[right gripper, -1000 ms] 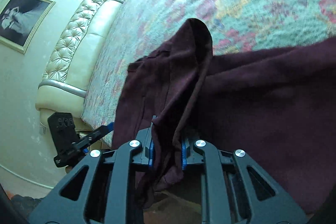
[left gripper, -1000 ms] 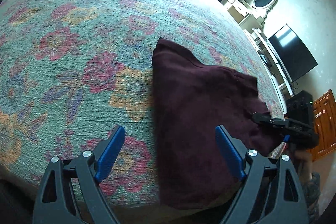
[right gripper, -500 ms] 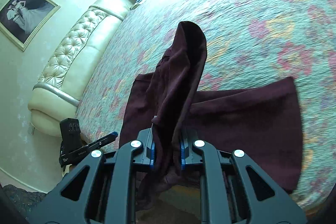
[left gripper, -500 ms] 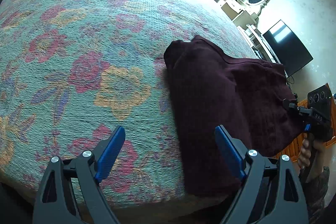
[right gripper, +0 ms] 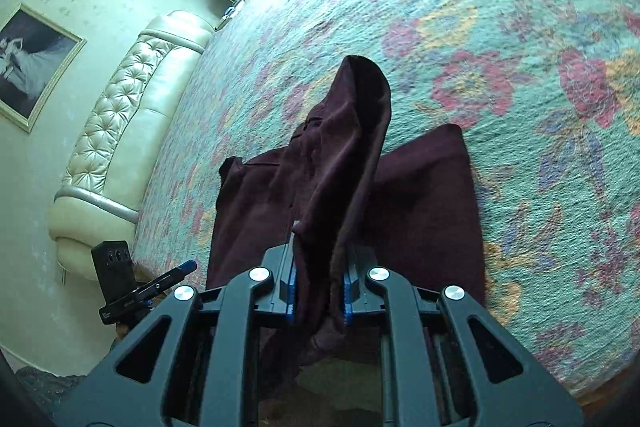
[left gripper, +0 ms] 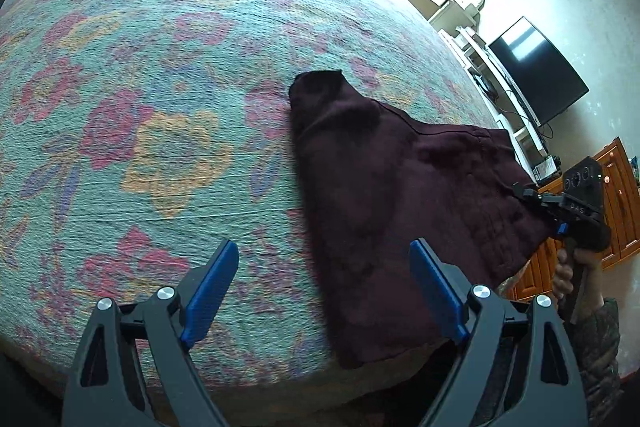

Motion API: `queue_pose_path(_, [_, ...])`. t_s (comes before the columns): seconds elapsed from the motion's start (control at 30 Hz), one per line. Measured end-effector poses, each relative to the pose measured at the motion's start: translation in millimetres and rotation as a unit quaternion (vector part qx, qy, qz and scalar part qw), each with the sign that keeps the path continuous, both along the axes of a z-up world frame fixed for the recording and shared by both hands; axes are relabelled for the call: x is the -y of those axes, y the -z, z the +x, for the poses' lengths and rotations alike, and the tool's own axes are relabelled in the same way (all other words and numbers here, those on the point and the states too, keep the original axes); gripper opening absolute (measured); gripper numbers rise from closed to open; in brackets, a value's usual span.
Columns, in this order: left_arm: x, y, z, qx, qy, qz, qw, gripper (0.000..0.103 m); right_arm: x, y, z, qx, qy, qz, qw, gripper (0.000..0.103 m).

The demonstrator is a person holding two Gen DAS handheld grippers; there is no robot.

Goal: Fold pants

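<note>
The right hand-held gripper (right gripper: 318,291) is clamped on a bunched ridge of the pants (right gripper: 344,187), its blue pads squeezing several layers together, so that the cloth rises from the bed (right gripper: 500,7) in a steep tent toward twelve o'clock of the right wrist view. The rest of the garment lies flat on the flowered bedspread, spreading from the lifted ridge toward three o'clock and nine o'clock near the mattress's near edge. In the left wrist view the pants fill the area from the centre out to four o'clock, with one rounded end pointing to twelve o'clock.

The left hand-held gripper (left gripper: 324,291) stands wide apart and holds nothing; it hangs over the bedspread with the pants' edge by its right finger.

The fabric looks soft, thick and fleecy, probably light. It drapes limply from the grip and sags wherever unsupported, so it should not keep a crease on its own. The textured bedspread may drag at it. A one-point hold lets the free part swing and bunch; a second hold would likely serve best on the flat hem edge at about five o'clock in the left wrist view, pinching both layers at a corner or seam, where the cloth is firmest.
</note>
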State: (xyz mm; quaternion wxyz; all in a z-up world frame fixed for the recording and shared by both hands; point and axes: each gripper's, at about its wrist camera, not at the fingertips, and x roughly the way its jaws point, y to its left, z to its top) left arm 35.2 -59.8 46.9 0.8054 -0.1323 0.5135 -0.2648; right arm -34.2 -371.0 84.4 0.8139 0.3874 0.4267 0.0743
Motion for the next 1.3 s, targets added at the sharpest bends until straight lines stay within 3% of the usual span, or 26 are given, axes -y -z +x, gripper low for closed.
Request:
queue_pose_path(0.3, [16.0,9.5,0.5,-0.013,0.015,0.004,0.9998,0.086,17.4,35.8,-8.4,-0.011,0.028,0.049,0.998,0.015])
queue_pose_path(0.57, [16.0,12.5,-1.5,-0.02,0.015,0.008,0.9997,0.086,21.3,50.3,-11.4,-0.004,0.035,0.071,0.997,0.016])
queue_pose_path(0.73, [14.0,14.3,-1.1,-0.024,0.015,0.008,0.9996,0.086,47.9,58.5,-32.5,0.005,0.083,0.109,0.991,0.016])
queue_pose_path(0.77, [13.7,14.8,-1.1,-0.025,0.015,0.007,0.9995,0.086,55.1,60.0,-39.2,0.007,0.094,0.121,0.988,0.017])
queue_pose_path(0.83, [12.6,15.4,-0.6,-0.026,0.015,0.008,0.9995,0.086,65.4,58.1,-50.5,-0.002,0.115,0.108,0.988,0.031])
queue_pose_path(0.87, [12.3,15.7,-0.7,-0.026,0.015,0.009,0.9995,0.086,70.0,55.4,-57.5,-0.002,0.126,0.102,0.987,0.046])
queue_pose_path(0.97, [13.2,15.9,-1.7,-0.028,0.015,0.008,0.9995,0.086,72.5,55.5,-64.5,0.004,0.116,0.125,0.985,0.061])
queue_pose_path(1.1, [14.2,18.3,0.2,-0.038,0.019,-0.005,0.9991,0.086,65.7,65.3,-58.4,-0.021,0.088,0.126,0.988,0.063])
queue_pose_path(1.3, [11.6,23.2,2.6,-0.056,0.027,-0.037,0.9974,0.087,54.8,76.4,-49.0,-0.011,0.073,0.16,0.984,0.064])
